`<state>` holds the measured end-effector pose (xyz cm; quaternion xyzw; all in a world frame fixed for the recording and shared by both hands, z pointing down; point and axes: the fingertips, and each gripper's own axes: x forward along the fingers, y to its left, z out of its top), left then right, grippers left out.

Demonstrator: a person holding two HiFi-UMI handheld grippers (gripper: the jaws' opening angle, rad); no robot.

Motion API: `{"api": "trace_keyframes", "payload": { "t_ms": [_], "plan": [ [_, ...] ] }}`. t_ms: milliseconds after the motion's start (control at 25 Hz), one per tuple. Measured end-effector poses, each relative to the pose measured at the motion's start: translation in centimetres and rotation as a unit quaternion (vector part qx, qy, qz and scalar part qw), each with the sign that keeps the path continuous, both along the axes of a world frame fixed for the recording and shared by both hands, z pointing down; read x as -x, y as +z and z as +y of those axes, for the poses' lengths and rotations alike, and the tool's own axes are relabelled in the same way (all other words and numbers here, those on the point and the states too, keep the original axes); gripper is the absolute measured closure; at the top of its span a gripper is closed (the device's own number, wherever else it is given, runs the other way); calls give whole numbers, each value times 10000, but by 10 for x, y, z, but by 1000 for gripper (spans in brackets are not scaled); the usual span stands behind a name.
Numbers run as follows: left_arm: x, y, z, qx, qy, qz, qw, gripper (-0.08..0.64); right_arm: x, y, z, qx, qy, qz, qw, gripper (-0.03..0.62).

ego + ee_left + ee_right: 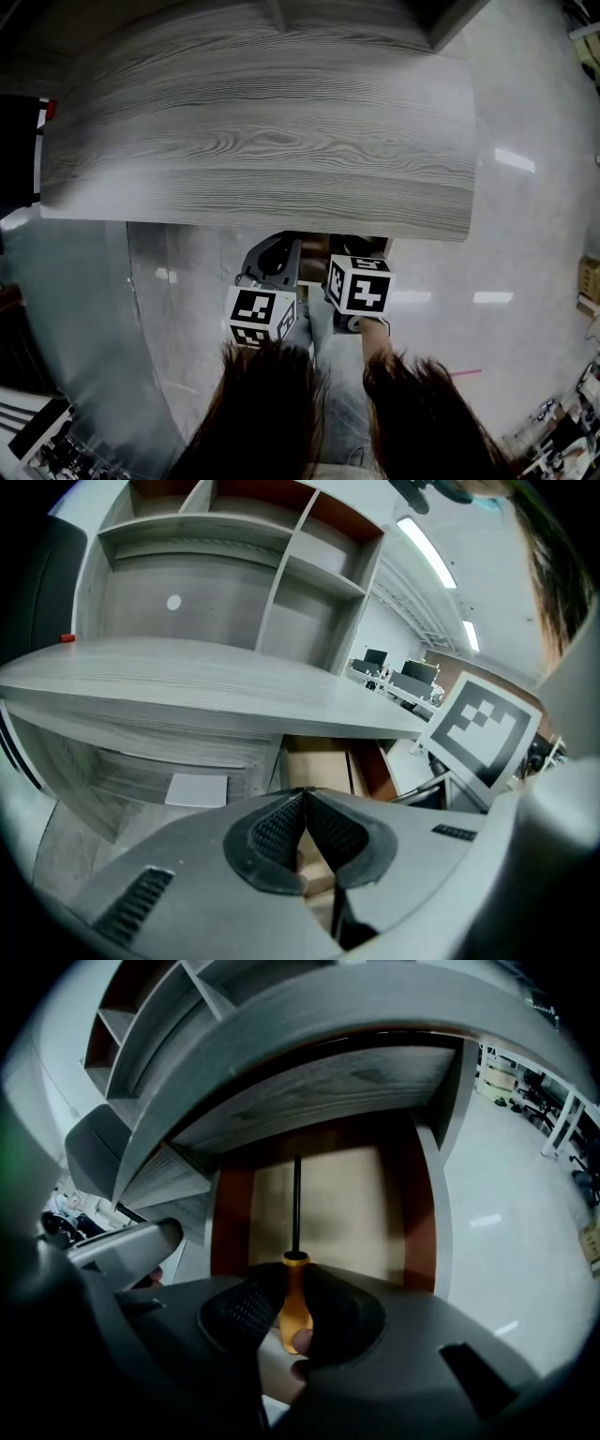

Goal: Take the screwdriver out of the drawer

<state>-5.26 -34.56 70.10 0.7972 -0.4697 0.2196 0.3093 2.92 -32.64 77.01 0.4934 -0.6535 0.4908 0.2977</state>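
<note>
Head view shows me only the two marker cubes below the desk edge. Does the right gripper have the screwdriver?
Observer: Yes. In the right gripper view, the right gripper has its jaws clamped on the orange handle of the screwdriver.
Operator: Is it out of the drawer?
Observer: Not yet. Its black shaft points toward the back of the open drawer, over the pale drawer floor.
Operator: And the left gripper?
Observer: The left gripper has its jaws together with nothing between them.
</note>
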Motion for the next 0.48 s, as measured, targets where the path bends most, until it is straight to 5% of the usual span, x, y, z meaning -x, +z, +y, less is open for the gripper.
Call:
{"api": "trace_keyframes", "payload": {
  "t_ms": [480],
  "plan": [
    [-4,-14,20,-54,146,-6,9999,543,4,-27,18,94,-61,-281,9995,506]
  ]
}}
